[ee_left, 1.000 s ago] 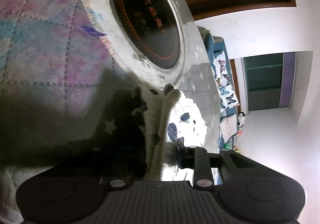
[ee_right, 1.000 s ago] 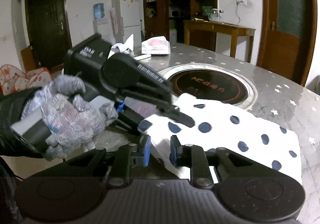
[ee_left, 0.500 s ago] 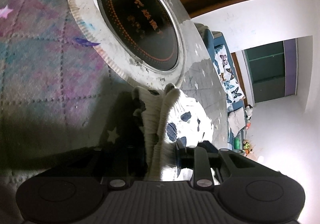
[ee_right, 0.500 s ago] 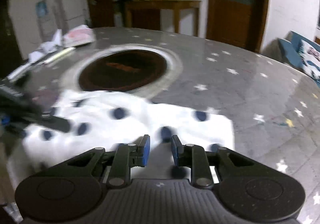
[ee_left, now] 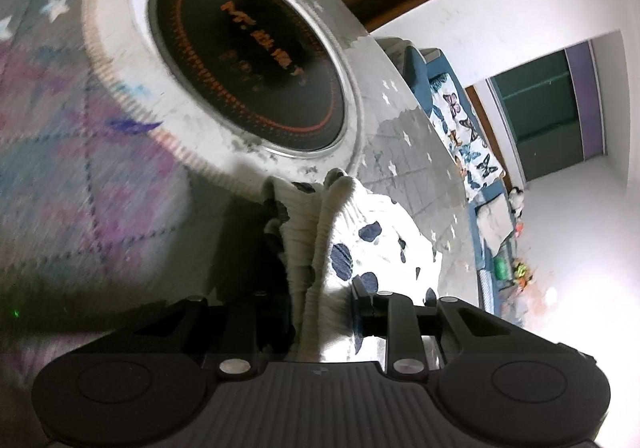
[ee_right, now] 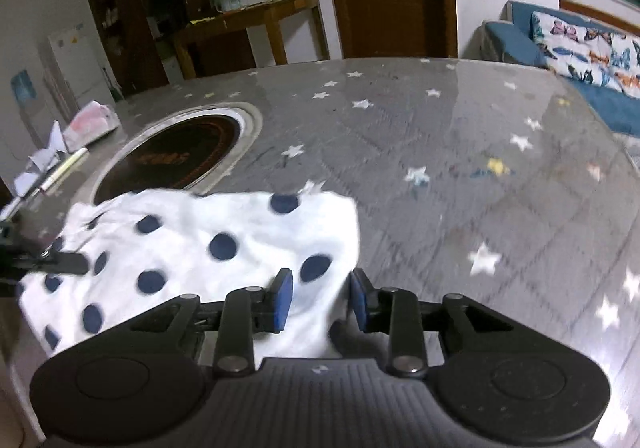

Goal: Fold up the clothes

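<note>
Garment [ee_right: 208, 244] (white, navy dots) bunched in left gripper [ee_left: 320, 300] jaws, right gripper [ee_right: 320, 298] jaws parted over its corner

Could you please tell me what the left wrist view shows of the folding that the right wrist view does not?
Only the left wrist view shows the left gripper clamped on a bunched ribbed edge of the polka-dot garment, close by the round cooktop. Only the right wrist view shows the right gripper, jaws apart around the garment's near edge, plus the whole garment spread on the star-patterned table and papers at the far left. Both show the garment, cooktop, table and butterfly-print sofa.
</note>
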{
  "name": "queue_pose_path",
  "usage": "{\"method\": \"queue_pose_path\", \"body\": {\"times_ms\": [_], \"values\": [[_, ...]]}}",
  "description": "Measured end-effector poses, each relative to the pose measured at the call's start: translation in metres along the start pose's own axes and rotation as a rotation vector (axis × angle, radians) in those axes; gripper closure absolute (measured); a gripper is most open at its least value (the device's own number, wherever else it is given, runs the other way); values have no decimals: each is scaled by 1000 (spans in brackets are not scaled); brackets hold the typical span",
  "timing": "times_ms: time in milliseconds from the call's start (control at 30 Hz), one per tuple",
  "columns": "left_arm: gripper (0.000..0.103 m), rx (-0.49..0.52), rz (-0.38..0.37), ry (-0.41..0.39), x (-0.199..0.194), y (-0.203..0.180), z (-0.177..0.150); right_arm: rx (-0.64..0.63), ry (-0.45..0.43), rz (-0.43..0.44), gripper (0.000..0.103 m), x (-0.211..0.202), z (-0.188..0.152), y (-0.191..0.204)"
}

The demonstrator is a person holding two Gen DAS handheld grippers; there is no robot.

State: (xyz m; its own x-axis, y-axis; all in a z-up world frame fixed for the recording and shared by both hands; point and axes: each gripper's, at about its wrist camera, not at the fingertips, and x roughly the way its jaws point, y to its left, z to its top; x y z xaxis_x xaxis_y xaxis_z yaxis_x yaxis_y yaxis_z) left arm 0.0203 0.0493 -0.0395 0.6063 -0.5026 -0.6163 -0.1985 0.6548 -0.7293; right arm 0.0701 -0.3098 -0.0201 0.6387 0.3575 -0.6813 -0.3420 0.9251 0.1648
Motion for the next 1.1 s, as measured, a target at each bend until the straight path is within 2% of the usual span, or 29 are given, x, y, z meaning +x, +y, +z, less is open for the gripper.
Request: {"method": "queue_pose_path", "body": {"times_ms": [67, 233, 300, 567, 800, 967, 1000, 1100], "values": [[74, 35, 10, 1, 3, -10, 2, 23, -9, 13, 72, -4, -7, -2], [75, 121, 17, 8, 17, -42, 6, 82, -53, 21, 94, -14, -11, -11], [74, 156, 20, 11, 22, -55, 8, 99, -82, 6, 97, -23, -9, -18], [75, 280, 23, 39, 62, -111, 7, 110, -157, -120, 98, -46, 19, -59], [73, 385, 34, 65, 101, -157, 2, 127, -143, -228, 97, -34, 34, -100], [55, 463, 101, 65, 112, -161, -3, 192, -79, -262, 90, -10, 28, -127], [49, 471, 113, 59, 110, -160, -2, 198, -82, -264, 88, -9, 28, -129], [45, 508, 130, 26, 100, -163, 2, 198, -113, -247, 88, -15, 33, -126]]}}
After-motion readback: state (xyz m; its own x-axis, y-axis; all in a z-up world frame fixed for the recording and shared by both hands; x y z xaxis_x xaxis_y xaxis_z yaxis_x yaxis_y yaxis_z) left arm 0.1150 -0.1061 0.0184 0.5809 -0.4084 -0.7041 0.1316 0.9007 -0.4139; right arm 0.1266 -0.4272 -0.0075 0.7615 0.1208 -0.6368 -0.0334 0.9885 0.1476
